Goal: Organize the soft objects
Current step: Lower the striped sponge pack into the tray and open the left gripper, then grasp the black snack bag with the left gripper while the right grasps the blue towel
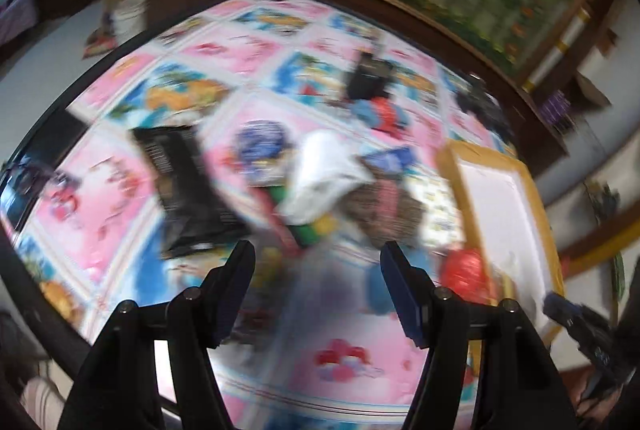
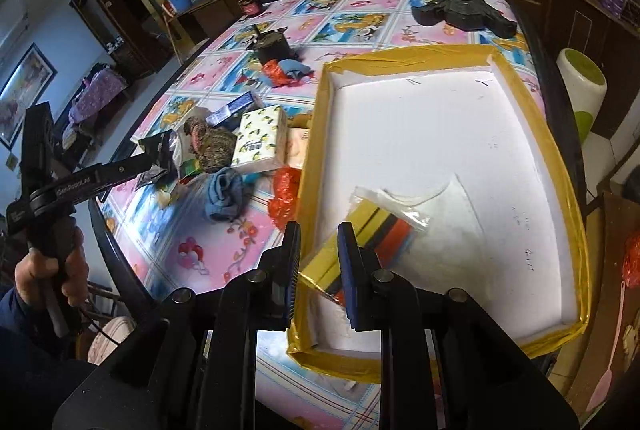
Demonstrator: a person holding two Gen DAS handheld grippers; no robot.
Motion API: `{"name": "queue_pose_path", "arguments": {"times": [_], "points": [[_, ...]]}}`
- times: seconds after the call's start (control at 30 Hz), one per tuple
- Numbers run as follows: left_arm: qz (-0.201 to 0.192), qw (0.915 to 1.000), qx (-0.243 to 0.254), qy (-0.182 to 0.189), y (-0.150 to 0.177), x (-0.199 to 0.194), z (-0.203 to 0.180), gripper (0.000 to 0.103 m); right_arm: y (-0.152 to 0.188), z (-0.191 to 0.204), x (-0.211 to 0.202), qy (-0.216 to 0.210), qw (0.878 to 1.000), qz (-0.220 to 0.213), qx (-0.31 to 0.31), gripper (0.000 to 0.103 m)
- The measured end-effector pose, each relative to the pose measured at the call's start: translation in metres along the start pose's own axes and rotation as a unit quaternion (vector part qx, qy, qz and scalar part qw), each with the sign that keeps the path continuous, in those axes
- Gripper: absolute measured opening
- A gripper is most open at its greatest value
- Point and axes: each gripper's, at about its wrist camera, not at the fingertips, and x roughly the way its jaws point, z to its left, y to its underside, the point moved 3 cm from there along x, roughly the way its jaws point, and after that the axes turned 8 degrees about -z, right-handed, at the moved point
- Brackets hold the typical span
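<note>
Right hand-held gripper (image 2: 319, 272) clenched on a clear crinkled plastic pack of striped yellow, black and red cloths (image 2: 372, 234), over the near corner of the white foam tray with yellow-taped rim (image 2: 404, 58). Left hand-held gripper (image 1: 318, 272) released, empty, above the glossy patterned bench (image 1: 352, 358).

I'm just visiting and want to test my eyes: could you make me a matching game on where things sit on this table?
Things:
1. lemon-print tissue pack
2. clear packet of coloured strips
3. black lumpy object

Places:
a. far end of the tablecloth, beyond the tray
b. inside the tray
c. on the tablecloth, left of the tray

Pairs: 1-c, 2-b, 3-a
</note>
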Motion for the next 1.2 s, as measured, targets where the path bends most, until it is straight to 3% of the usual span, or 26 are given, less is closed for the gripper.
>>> {"name": "queue_pose_path", "arguments": {"times": [0.17,0.33,0.37,0.47,0.53,0.6,0.63,0.7,0.9,1.2], "points": [[0.024,0.9961,-0.060,-0.059,-0.009,0.016,0.062,0.065,0.004,0.025,0.008,-0.020,0.999,0.010,-0.023,0.018],[0.053,0.9934,-0.063,-0.080,-0.014,0.043,0.086,0.065,0.009,0.045,0.014,-0.037,0.998,0.019,-0.035,0.018],[0.061,0.9930,-0.061,-0.081,-0.015,0.051,0.087,0.065,0.010,0.047,0.015,-0.042,0.998,0.018,-0.036,0.021],[0.073,0.9929,-0.050,-0.080,-0.018,0.071,0.087,0.066,0.014,0.060,0.021,-0.061,0.997,0.030,-0.042,0.054],[0.061,0.9929,-0.021,-0.100,-0.025,0.076,0.084,0.065,0.016,0.068,0.023,-0.068,0.996,0.033,-0.047,0.054],[0.052,0.9940,-0.009,-0.096,-0.029,0.080,0.084,0.065,0.016,0.074,0.027,-0.064,0.996,0.036,-0.053,0.054],[0.047,0.9944,-0.003,-0.094,-0.030,0.081,0.085,0.062,0.016,0.076,0.030,-0.062,0.996,0.037,-0.055,0.054],[0.040,0.9937,0.019,-0.103,-0.029,0.080,0.085,0.038,0.013,0.081,0.036,-0.060,0.996,0.040,-0.054,0.055],[0.034,0.9959,0.035,-0.076,-0.005,0.059,0.084,0.038,0.003,0.103,0.072,-0.058,0.994,0.065,-0.069,0.055],[0.060,0.9954,0.072,-0.016,0.042,0.021,0.070,0.038,-0.007,0.109,0.137,-0.017,0.992,0.115,-0.048,0.055]]}}
